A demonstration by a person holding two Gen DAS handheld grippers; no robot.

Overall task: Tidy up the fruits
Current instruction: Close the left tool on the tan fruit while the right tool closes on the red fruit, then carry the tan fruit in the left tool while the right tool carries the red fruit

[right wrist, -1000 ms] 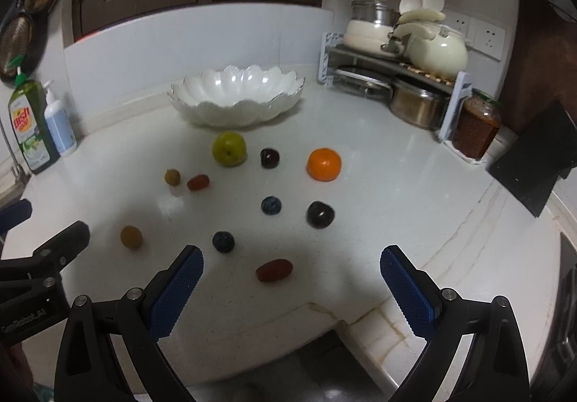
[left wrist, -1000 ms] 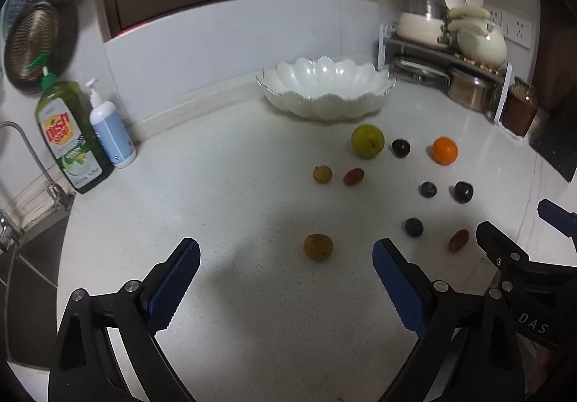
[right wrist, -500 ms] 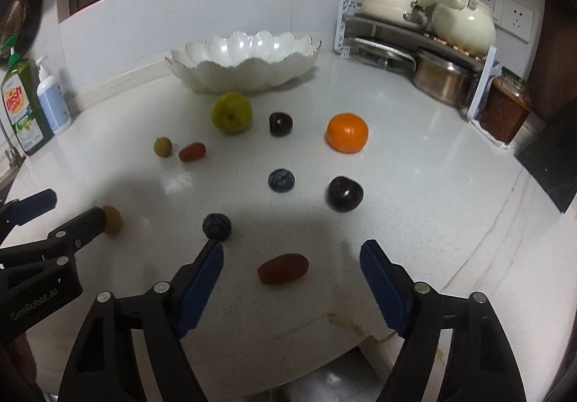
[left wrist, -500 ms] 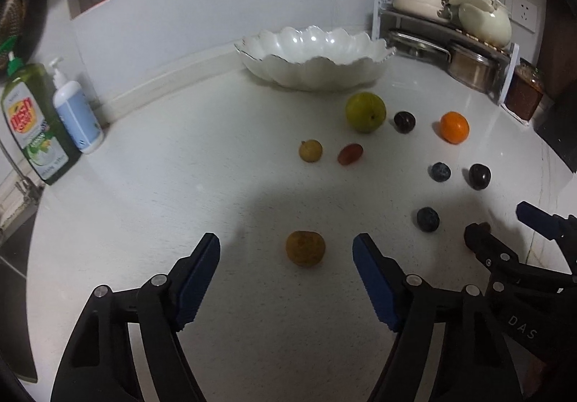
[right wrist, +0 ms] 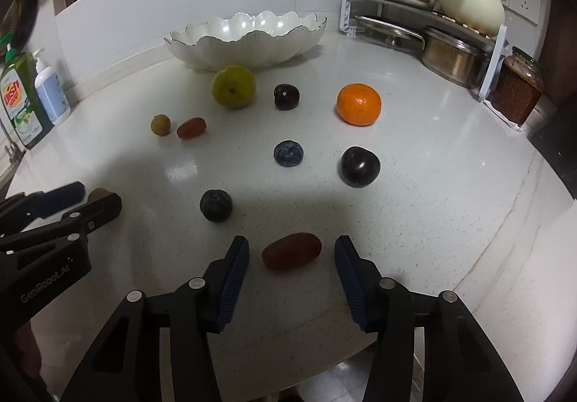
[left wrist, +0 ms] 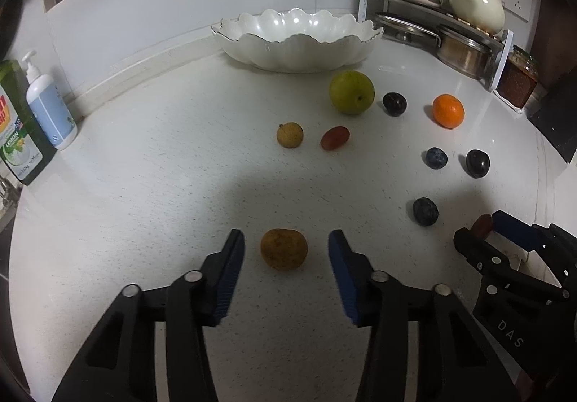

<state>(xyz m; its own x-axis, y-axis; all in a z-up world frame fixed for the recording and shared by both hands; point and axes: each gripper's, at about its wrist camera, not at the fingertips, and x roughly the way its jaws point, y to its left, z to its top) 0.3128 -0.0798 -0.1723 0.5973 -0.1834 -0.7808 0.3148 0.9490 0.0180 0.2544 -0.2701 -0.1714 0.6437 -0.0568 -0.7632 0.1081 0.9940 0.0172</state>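
Several fruits lie on the white counter. My left gripper point(left wrist: 286, 248) is open, its blue pads either side of a brown round fruit point(left wrist: 283, 249), not touching it. My right gripper point(right wrist: 291, 252) is open around a dark red oblong fruit point(right wrist: 291, 251), gaps on both sides. Further back lie a green apple point(right wrist: 233, 87), an orange point(right wrist: 359, 104), two dark plums point(right wrist: 360, 166), two blueberries point(right wrist: 216, 205), a small brown fruit point(right wrist: 160, 125) and a red grape point(right wrist: 191, 127). A white scalloped bowl point(right wrist: 249, 37) stands at the back, nothing seen in it.
Soap bottles point(left wrist: 48, 109) stand at the left by the sink. A rack with pots point(right wrist: 425, 23) and a jar point(right wrist: 517, 91) fills the right back corner. The counter's front edge point(right wrist: 468, 293) runs close under my right gripper.
Both grippers moved forward and down toward the counter. Each now brackets a fruit, and both jaws have narrowed.
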